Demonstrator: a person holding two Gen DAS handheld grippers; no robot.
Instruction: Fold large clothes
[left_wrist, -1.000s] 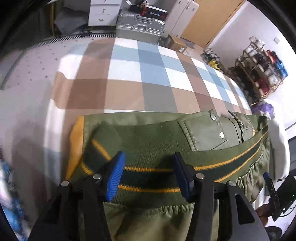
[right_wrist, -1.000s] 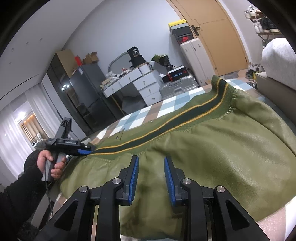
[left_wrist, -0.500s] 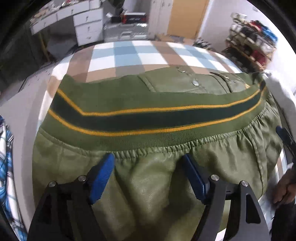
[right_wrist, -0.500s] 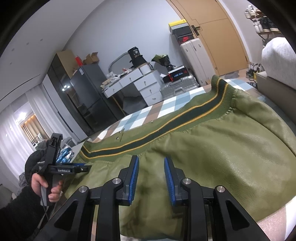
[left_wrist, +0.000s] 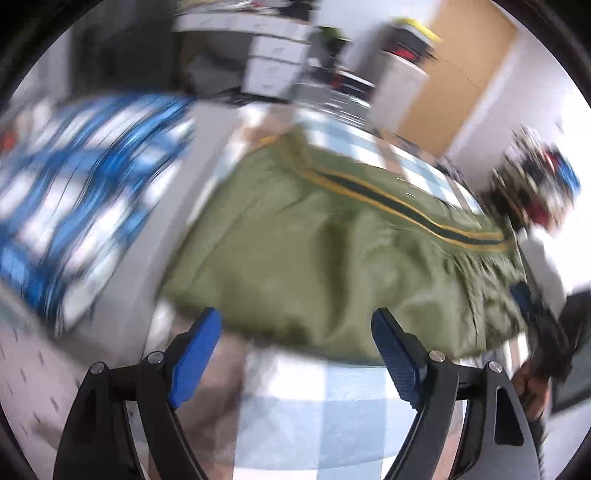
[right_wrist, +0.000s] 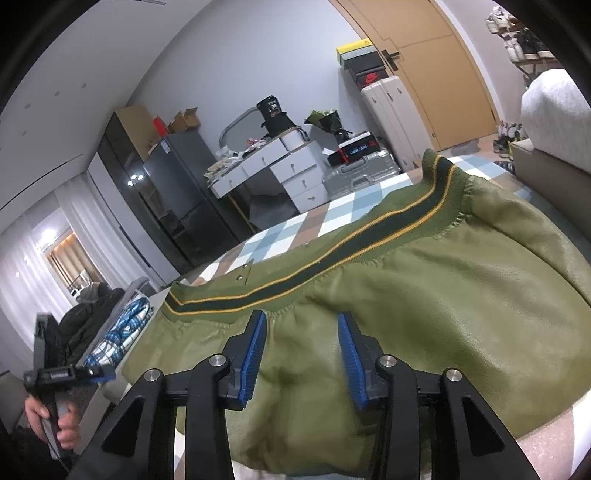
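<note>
Right claw (right_wrist: 301, 354) opening, pads over the green jacket (right_wrist: 424, 295), nothing pinched. Left claw (left_wrist: 295, 354) opening wide, empty, off the jacket's near edge. Jacket lies spread on the checked bed cover (right_wrist: 325, 218): looks soft, bulky, slick shell; ribbed striped hem (right_wrist: 332, 254) likely best grip. Left view blurred; right view alone shows the left hand (right_wrist: 55, 421).

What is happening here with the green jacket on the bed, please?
A person is folding a green jacket that lies on a checked bed cover, with tongs in each hand. The left tongs are opening, with nothing between them, near the jacket's edge. The right tongs are also opening, just above the jacket near its striped ribbed band; no cloth looks pinched. The jacket lies flat and seems already folded over, band on top.
</note>
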